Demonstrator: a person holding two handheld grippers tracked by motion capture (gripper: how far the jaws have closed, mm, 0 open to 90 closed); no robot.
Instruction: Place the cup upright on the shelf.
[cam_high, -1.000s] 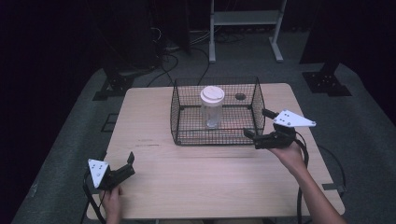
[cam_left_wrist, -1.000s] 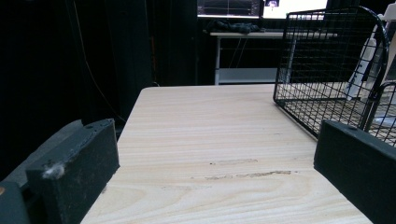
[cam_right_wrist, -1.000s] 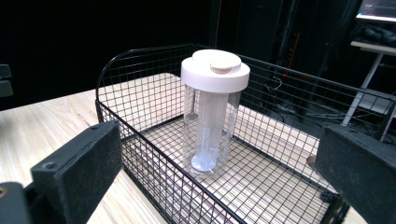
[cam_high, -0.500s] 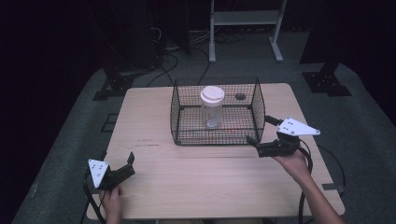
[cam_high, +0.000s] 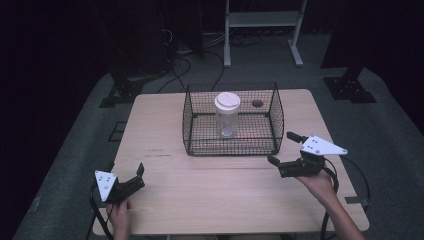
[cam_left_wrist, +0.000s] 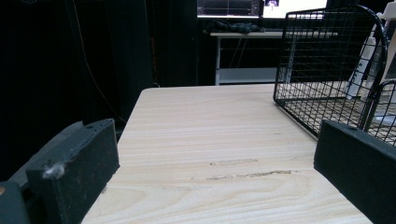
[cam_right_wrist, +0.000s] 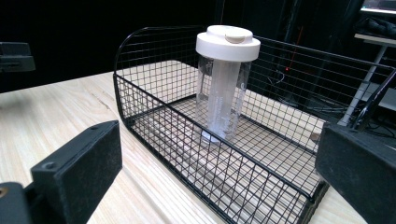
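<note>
A black wire basket (cam_high: 232, 150) stands at the middle back of the wooden table (cam_high: 210, 200). Inside it, a clear bottle (cam_high: 227, 116) with a white lid stands upright. My right gripper (cam_high: 281, 148) is open just off the basket's front right corner, not touching it. The right gripper view looks between the right gripper's (cam_right_wrist: 219, 182) jaws at the basket (cam_right_wrist: 163, 126) and the bottle (cam_right_wrist: 223, 93). My left gripper (cam_high: 138, 177) rests open near the table's front left corner, far from the basket. In the left gripper view the left gripper (cam_left_wrist: 215, 158) holds nothing, and the basket (cam_left_wrist: 327, 70) is at the right.
A small dark round spot (cam_high: 257, 103) lies on the table behind the basket. A white metal frame (cam_high: 262, 20) and cables (cam_high: 175, 65) are on the floor beyond the table. Bare wood stretches between the two grippers.
My right gripper has drawn back from the basket toward the table's near edge and slightly right, still open. The left gripper, the basket and the bottle have not moved.
</note>
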